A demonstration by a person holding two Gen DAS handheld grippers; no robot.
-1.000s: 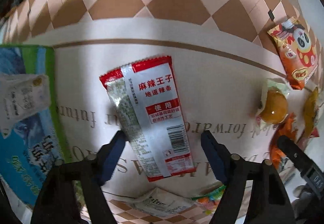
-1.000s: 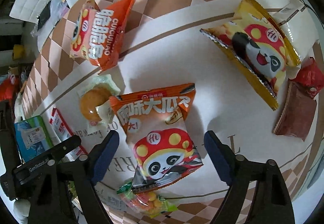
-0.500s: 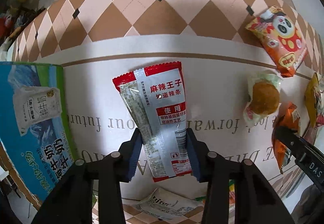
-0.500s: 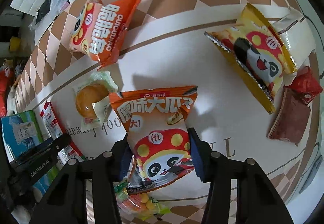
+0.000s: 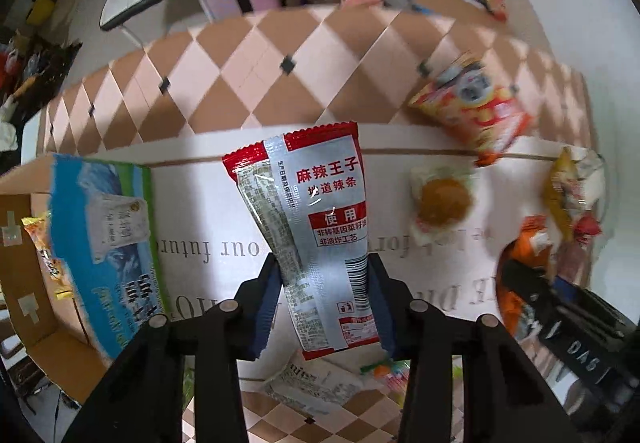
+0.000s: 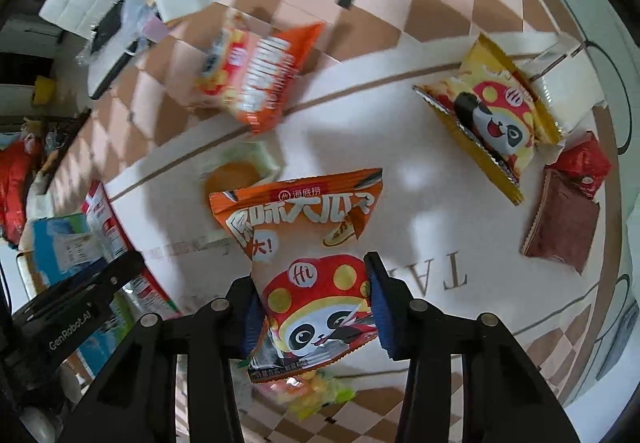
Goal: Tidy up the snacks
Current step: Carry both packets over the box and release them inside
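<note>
My left gripper [image 5: 324,299] is clamped on the lower half of the red-and-silver spicy strip packet [image 5: 312,227], which is lifted above the white tablecloth [image 5: 200,203], beside the blue-green milk carton box [image 5: 104,243]. My right gripper [image 6: 312,307] is clamped on the orange panda sunflower-seed bag [image 6: 308,255], raised over the cloth. The wrapped bun [image 6: 236,175] lies just behind it; the yellow panda bag [image 6: 492,115] and dark red packet [image 6: 560,227] sit off to the right.

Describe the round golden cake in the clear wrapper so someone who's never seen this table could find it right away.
Start at the white tablecloth with grey lettering. Right of the red and silver spicy strip packet shut in the left gripper lies the cake, below a blurred orange panda bag. It is the only round, golden-brown item in a see-through wrapper; its neighbours are flat printed packets.
</note>
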